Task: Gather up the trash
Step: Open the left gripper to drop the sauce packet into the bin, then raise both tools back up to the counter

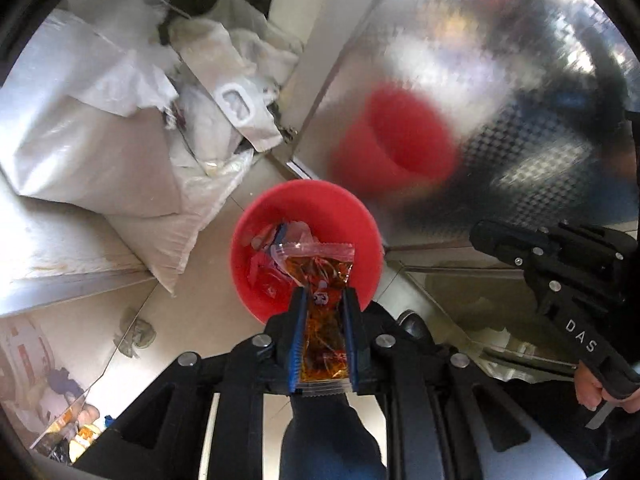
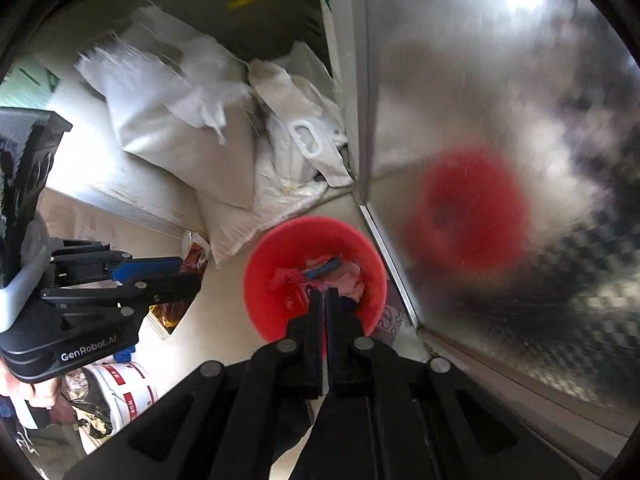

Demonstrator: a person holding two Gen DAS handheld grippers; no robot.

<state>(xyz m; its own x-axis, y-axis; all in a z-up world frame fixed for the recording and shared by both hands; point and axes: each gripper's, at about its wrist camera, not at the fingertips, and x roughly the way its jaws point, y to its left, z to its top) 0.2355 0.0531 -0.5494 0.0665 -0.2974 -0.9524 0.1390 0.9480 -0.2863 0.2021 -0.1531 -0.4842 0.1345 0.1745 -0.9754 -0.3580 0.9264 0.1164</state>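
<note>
Left hand-held gripper is clenching a sauce packet lengthwise between its fingers, its far end hanging over the red bin just ahead; right hand-held gripper, pressed closed, is hovering over the same bin.

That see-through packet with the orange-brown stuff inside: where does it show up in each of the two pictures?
Left wrist view: the packet sits low in the centre, clamped between the left gripper fingers, its top end over the red bin.
Right wrist view: the packet is at the left, poking out past the left gripper, left of the red bin.
Shared landmark: the red bin, beside the shiny metal panel.
</note>
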